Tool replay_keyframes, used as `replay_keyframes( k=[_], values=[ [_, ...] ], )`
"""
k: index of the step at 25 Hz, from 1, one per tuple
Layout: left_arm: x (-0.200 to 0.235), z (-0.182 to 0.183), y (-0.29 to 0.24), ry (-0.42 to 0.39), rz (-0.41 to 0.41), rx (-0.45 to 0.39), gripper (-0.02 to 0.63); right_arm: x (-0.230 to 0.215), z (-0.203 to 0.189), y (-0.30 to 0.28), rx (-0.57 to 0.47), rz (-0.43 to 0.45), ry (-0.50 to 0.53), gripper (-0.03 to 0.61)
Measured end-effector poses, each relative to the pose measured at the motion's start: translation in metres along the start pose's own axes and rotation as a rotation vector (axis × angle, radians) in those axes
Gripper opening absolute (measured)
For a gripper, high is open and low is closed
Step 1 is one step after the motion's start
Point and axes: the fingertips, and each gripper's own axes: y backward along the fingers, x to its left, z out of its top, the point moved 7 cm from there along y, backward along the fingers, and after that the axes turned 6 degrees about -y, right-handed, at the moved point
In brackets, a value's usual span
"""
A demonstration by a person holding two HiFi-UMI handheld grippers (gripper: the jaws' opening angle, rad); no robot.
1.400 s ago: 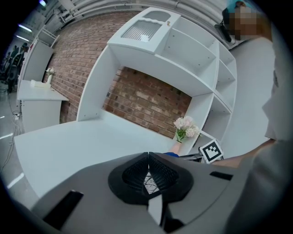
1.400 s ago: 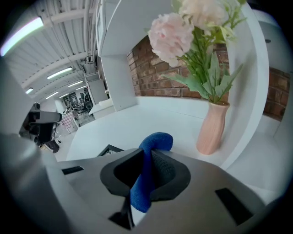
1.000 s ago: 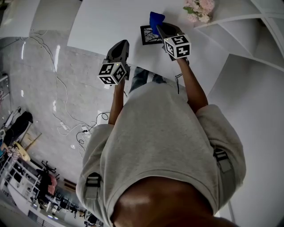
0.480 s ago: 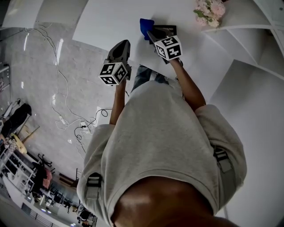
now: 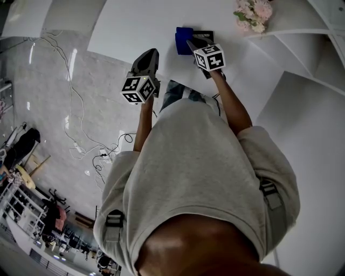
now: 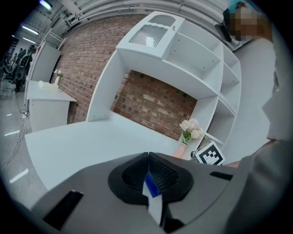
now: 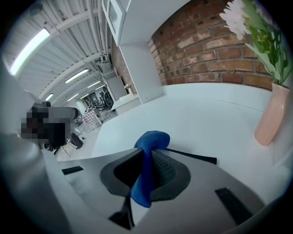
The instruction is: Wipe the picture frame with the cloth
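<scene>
We see left gripper [image 5: 150, 53] over the white table [image 5: 129, 27] edge, jaws together, nothing in them. Our right gripper [image 5: 192, 43] pinches the blue cloth [image 5: 183, 40], which covers the left side of the black picture frame [image 5: 207, 34] lying flat; flowers [image 5: 252, 13] further right.

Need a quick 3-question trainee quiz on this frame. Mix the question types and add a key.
1. Multiple choice: what does the right gripper hold between its jaws?
A) a blue cloth
B) a sponge
C) nothing
2. True or false: the left gripper has its jaws spread wide apart.
3. Fill in: the flowers stand in a ___ vase on the white table.

Key:
1. A. The cloth is pinched in the jaws, close to the picture frame.
2. False. Its jaws are together at the tips.
3. pink
</scene>
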Motion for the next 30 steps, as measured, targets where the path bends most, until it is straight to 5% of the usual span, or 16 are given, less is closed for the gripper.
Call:
replay_keyframes(
  k=[30],
  values=[
    [-0.039,0.003,-0.04,-0.036,-0.09,0.033,0.017,-0.12,-0.028,0.085,-0.015,-0.221,-0.118,0.061]
  ],
)
